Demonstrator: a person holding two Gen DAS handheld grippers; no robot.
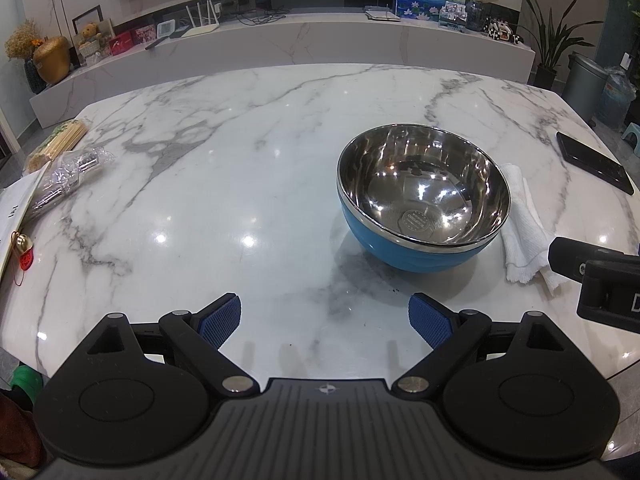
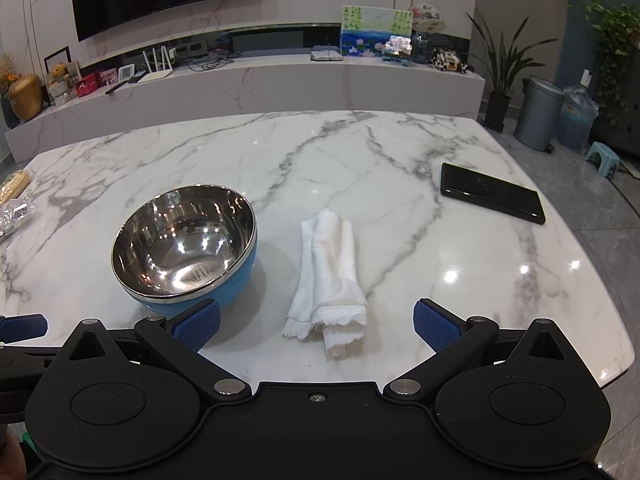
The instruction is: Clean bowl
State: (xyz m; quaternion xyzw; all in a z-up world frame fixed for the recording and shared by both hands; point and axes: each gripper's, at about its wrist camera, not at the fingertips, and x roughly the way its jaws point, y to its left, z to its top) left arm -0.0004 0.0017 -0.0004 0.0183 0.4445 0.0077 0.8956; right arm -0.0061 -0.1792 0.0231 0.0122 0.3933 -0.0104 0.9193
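Note:
A steel bowl (image 1: 424, 190) with a blue outer shell sits upright on the white marble table (image 1: 240, 168); it looks empty. A folded white cloth (image 1: 524, 228) lies just to its right, touching or nearly touching it. My left gripper (image 1: 325, 322) hovers open near the table's front edge, left of and short of the bowl. In the right wrist view the bowl (image 2: 184, 248) is left of centre and the cloth (image 2: 330, 276) lies straight ahead. My right gripper (image 2: 316, 326) is open, its blue pads (image 2: 434, 326) straddling the cloth's near end without touching it.
A black phone (image 2: 492, 198) lies at the table's right side. At the left edge are bamboo skewers (image 1: 60, 142), a clear plastic bag (image 1: 72, 176) and a white sheet (image 1: 16, 212). A marble TV console (image 1: 280, 44) stands beyond the table.

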